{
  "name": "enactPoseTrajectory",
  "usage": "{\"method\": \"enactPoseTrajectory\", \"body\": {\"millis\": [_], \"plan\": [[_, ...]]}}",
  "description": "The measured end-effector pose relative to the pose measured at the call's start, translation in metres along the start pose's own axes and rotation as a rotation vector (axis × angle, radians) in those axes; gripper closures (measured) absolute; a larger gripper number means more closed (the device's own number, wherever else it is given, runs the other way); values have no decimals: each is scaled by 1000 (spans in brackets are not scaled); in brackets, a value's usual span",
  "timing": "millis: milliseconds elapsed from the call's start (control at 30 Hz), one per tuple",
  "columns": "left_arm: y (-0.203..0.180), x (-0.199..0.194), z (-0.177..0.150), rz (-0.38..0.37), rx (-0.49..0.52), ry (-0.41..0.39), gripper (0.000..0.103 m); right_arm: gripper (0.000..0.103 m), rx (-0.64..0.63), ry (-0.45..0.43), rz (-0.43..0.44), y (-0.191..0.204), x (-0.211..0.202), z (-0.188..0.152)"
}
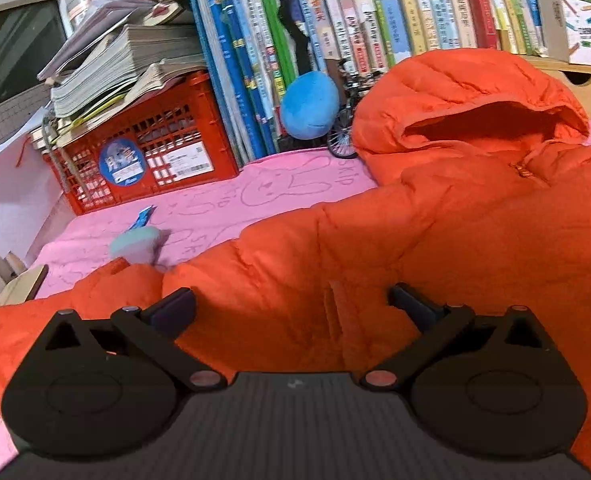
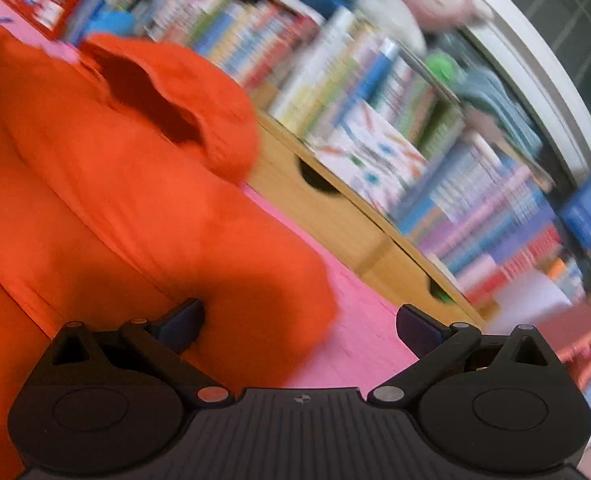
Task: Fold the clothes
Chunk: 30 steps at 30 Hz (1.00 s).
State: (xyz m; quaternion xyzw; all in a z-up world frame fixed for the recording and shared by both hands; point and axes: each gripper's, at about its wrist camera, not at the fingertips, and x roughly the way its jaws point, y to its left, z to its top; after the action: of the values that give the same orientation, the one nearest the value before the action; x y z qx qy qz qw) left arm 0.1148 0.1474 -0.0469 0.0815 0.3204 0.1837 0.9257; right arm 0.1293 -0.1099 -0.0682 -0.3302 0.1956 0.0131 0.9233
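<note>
Our left gripper [image 1: 291,304] hangs just above the near part of the orange puffer jacket [image 1: 435,216], jaws spread wide with nothing between them. Our right gripper [image 2: 299,320] is released too, its left finger over the jacket's right edge [image 2: 143,200] and its other finger over bare pink sheet [image 2: 359,344] just beside the jacket. We hold no cloth with either tool.

The jacket lies spread on the pink sheet [image 1: 215,208], hood [image 1: 491,112] at the far end, puffed up and open toward us. Beyond the hood stand the shelf of books [image 1: 375,20] and a wooden drawer unit [image 2: 335,208]. To the jacket's far left sit a red crate [image 1: 143,152] and a blue plush ball [image 1: 309,106]; a small pale toy [image 1: 135,244] rests on the sheet touching or just beside the left sleeve [image 1: 75,300].

We judge the folding barely begun, if at all: the body looks flat and full width, the left sleeve runs outward, and we see no crease or layer turned over. The right view is smeared, so we cannot tell how the right sleeve lies. Sleeves, hood and body all appear left to fold.
</note>
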Motion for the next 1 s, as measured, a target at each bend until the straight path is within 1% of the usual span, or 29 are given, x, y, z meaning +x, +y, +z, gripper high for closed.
{"method": "enactPoseTrajectory", "body": {"millis": [67,133,167,200,267,367,400,467,500,567,600,700,767,833,900,967,1000], "plan": [[-1,0,0,-1,2,-2,0,1,20,41,3,-11,0,-1],[-1,0,0,0,-2,0,0,1,14,65,-11,-15,-6,4],[-1,1,0,1,-4,2,0,1,14,62,-29,-15,-12,9],[-1,1,0,5,-4,2,0,1,24,40,-50,-15,-20,15],[-2,0,0,12,3,0,0,0,83,-65,-27,-14,-43,31],[-5,-1,0,28,19,-6,0,0,205,-196,149,2,-63,61],[-5,-1,0,31,21,-6,0,0,232,-200,203,13,-60,72],[-5,-1,1,34,18,-5,0,0,272,-172,298,38,-46,94],[-4,0,1,36,14,-3,0,0,290,-142,331,50,-35,101],[-3,0,0,37,8,0,0,0,298,-77,371,68,-19,107],[-3,1,0,37,6,1,0,0,282,-52,384,72,-12,105],[-3,1,0,34,3,3,0,0,272,-22,355,62,3,90],[-3,1,0,31,3,2,0,0,291,17,278,40,17,74],[-4,1,0,25,5,0,0,0,375,79,214,8,34,50],[-6,0,0,28,15,-3,0,1,484,138,168,-22,48,25],[-8,0,0,32,27,-8,0,1,596,223,142,-43,66,5],[-9,0,1,34,33,-10,0,1,651,259,149,-50,73,-2]]}}
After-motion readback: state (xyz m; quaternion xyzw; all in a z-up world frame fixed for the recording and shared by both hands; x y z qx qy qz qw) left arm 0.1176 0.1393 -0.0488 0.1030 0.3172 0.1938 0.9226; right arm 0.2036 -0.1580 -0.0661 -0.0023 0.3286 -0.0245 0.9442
